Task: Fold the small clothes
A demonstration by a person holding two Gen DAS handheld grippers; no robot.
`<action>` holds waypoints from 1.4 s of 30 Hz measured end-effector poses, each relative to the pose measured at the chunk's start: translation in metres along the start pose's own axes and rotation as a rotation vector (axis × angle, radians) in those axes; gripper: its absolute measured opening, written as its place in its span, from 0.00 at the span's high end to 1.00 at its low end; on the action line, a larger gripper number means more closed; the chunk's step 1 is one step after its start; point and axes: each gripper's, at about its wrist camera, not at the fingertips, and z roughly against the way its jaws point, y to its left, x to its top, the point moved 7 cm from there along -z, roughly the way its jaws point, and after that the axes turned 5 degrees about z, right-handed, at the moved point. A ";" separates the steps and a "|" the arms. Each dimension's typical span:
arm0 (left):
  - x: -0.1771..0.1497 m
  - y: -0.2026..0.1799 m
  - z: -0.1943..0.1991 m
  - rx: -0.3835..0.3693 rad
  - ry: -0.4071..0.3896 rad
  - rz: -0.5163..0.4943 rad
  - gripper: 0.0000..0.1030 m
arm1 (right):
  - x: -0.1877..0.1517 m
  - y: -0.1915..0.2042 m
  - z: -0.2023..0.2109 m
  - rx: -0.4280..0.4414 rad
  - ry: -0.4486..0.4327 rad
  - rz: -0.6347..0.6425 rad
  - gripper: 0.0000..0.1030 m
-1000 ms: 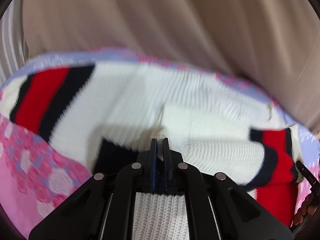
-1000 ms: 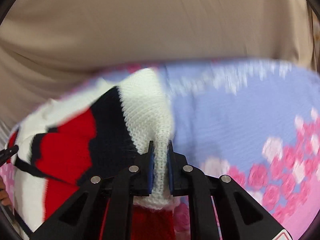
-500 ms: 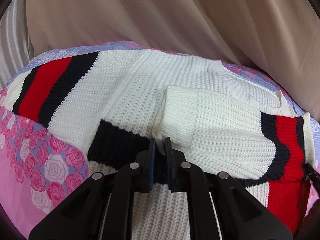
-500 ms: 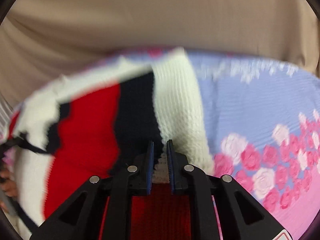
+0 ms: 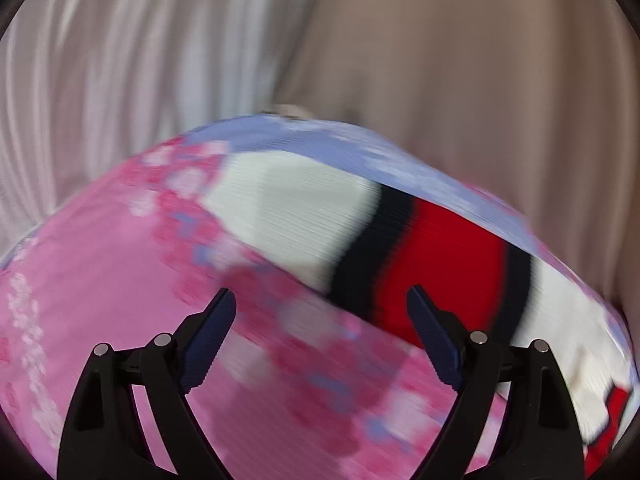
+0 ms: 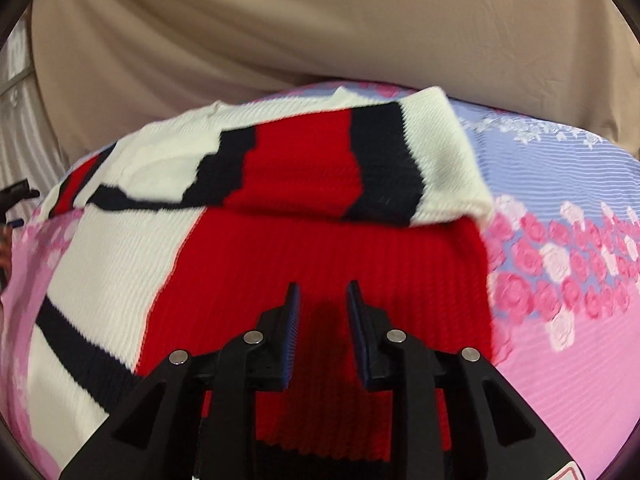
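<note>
A white knit sweater (image 6: 112, 264) with red and navy blocks lies on a flowered sheet (image 6: 560, 360). Its right sleeve (image 6: 328, 168) is folded across the red body panel. My right gripper (image 6: 322, 292) hovers over the red panel, jaws opening, nothing between them. In the blurred left wrist view, the sweater's other sleeve (image 5: 320, 216) stretches out flat with its white cuff at the far end. My left gripper (image 5: 320, 300) is over the pink sheet just short of that sleeve, jaws opening wide with no cloth between them.
The pink and lilac rose-print sheet (image 5: 100, 300) covers the whole surface. Beige draped cloth (image 6: 320, 20) hangs behind it, and pale pleated curtain (image 5: 100, 80) at the left. A dark tool tip (image 6: 18, 192) shows at the left edge of the right wrist view.
Both grippers have let go of the sweater and their jaws have spread. The left gripper swung off the sweater's middle to its outstretched left sleeve. The right sleeve now lies folded over the body.
</note>
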 end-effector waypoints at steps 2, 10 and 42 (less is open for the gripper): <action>0.021 0.030 -0.025 0.037 0.025 0.067 0.18 | -0.006 0.003 -0.006 -0.012 0.012 0.010 0.71; 0.046 0.055 -0.086 -0.075 0.133 0.290 0.62 | -0.010 -0.001 -0.007 -0.004 0.004 -0.035 0.61; -0.184 -0.208 0.115 -0.520 0.145 -0.265 0.45 | 0.038 -0.003 0.003 0.220 -0.046 -0.149 0.42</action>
